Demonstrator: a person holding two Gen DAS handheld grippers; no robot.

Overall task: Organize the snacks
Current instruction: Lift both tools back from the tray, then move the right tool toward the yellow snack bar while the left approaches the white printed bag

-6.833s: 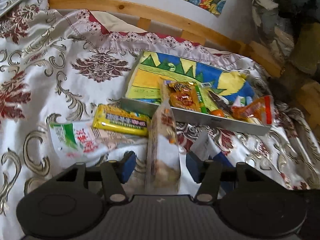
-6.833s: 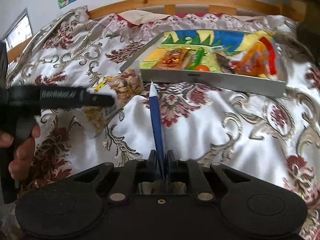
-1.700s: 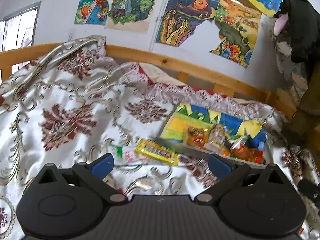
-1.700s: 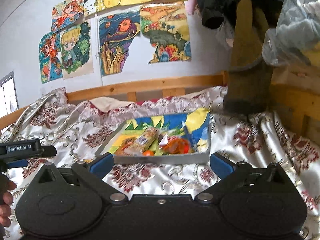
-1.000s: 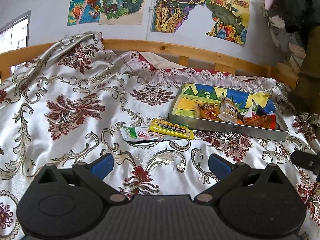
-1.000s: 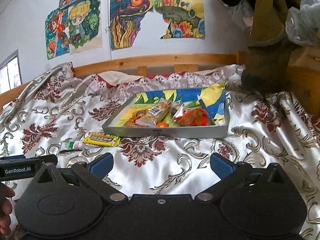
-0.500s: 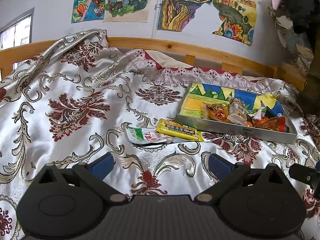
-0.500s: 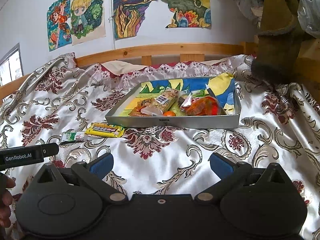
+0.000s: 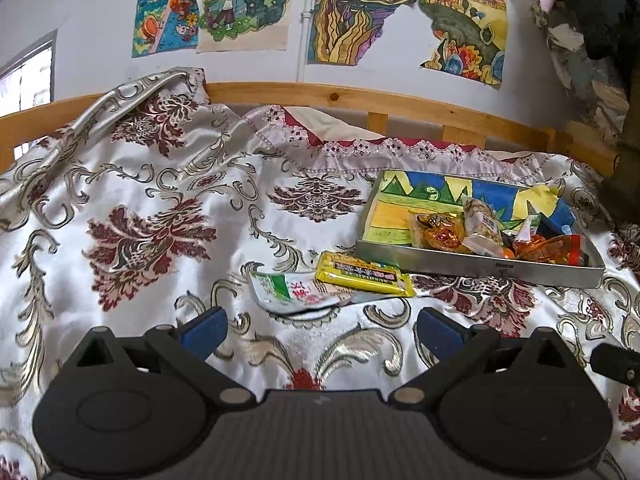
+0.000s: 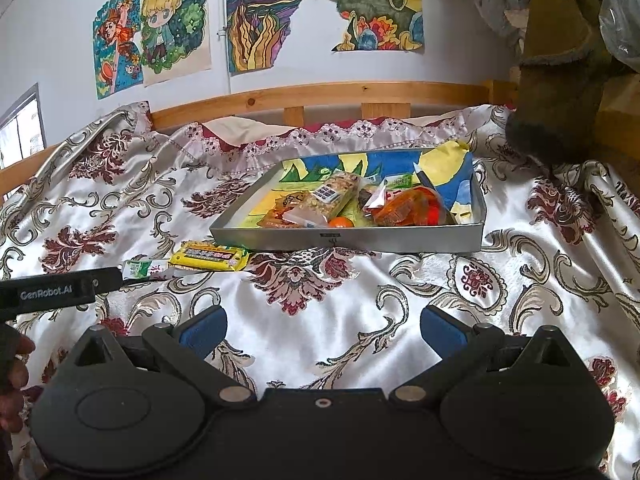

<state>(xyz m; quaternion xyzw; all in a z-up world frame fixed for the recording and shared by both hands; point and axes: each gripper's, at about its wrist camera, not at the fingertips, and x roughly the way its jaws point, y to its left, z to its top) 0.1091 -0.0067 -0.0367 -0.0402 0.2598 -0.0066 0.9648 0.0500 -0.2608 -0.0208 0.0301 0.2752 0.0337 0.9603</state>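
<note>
Two packets [image 9: 362, 273] left of tray [image 9: 472, 258]

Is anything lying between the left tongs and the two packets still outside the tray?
Nothing visible. The left tongs are open, with only bare bedspread ahead up to the green-and-white packet and the yellow packet. The tray sits just beyond them, against the yellow packet's far side.

A bedroom at home: my tongs face a wooden-railed bed [image 9: 360, 98], satin floral bedspread [image 9: 160, 216], crayon drawings [image 10: 256, 16] upper frame.

left tongs [image 9: 320, 330] open, empty | yellow packet [image 9: 363, 279] beside tray [image 9: 480, 258]
</note>
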